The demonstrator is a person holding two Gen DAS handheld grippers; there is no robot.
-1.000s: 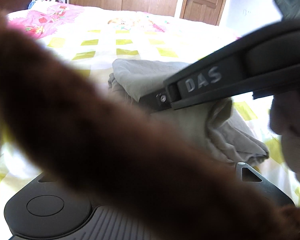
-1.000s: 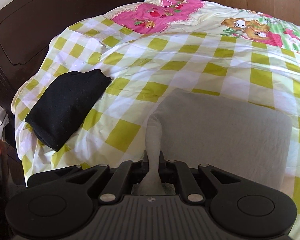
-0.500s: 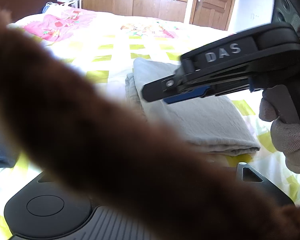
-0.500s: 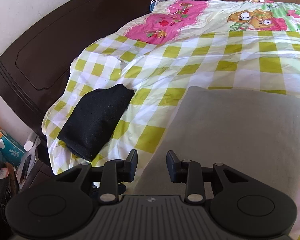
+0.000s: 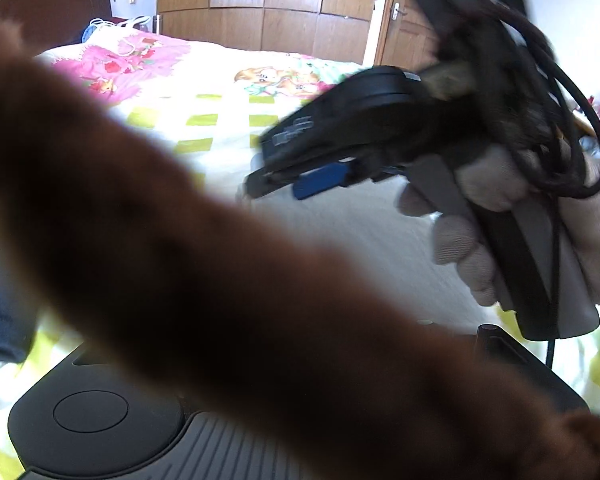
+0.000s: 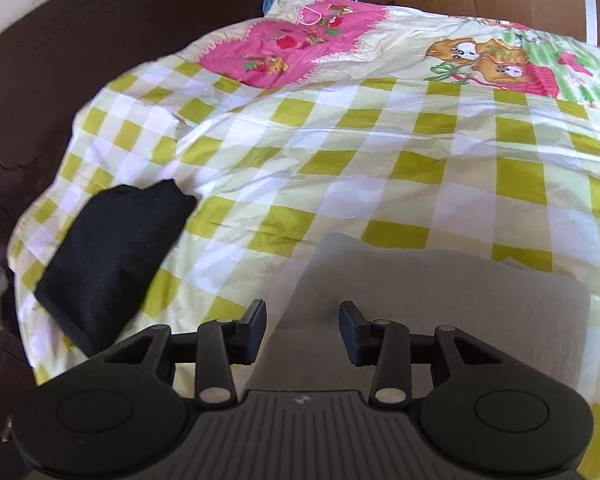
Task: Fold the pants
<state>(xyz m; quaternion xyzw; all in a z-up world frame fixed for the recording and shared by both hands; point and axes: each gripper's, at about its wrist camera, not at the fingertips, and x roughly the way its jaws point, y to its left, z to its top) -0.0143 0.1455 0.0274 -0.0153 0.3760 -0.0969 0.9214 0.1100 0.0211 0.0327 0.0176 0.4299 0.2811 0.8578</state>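
**The grey pants lie folded, and the gripper has let go**

The grey pants [image 6: 432,312] lie on the bed in a flat, neat block, at the near side of the right wrist view. The right gripper [image 6: 303,327] hangs just over their near left corner. Its jaws are open and hold nothing. I think the last fold is done and this is the letting-go step.

In the left wrist view, a fuzzy brown sleeve [image 5: 228,280] covers most of the picture. It hides the left gripper's fingers, so I cannot tell if that one is open or closed. Past the sleeve, the right gripper shows from the side, held in a gloved hand [image 5: 512,232] with dark cables looped around it. It looks blurry there.

The next move does not ask for much. Maybe pat the pants flat, or lift both grippers clear without catching the cloth. The open jaws sit close to the edge, so they should go straight up.

The bed sheet [image 6: 380,160] has yellow-green and white squares, with a pink patch and cartoon bears at the far end. A folded black cloth [image 6: 112,256] lies to the left, well apart from the pants. A dark wooden headboard [image 6: 60,60] stands on the left. Brown wooden cupboards [image 5: 260,4] and a door [image 5: 400,24] are at the far wall.
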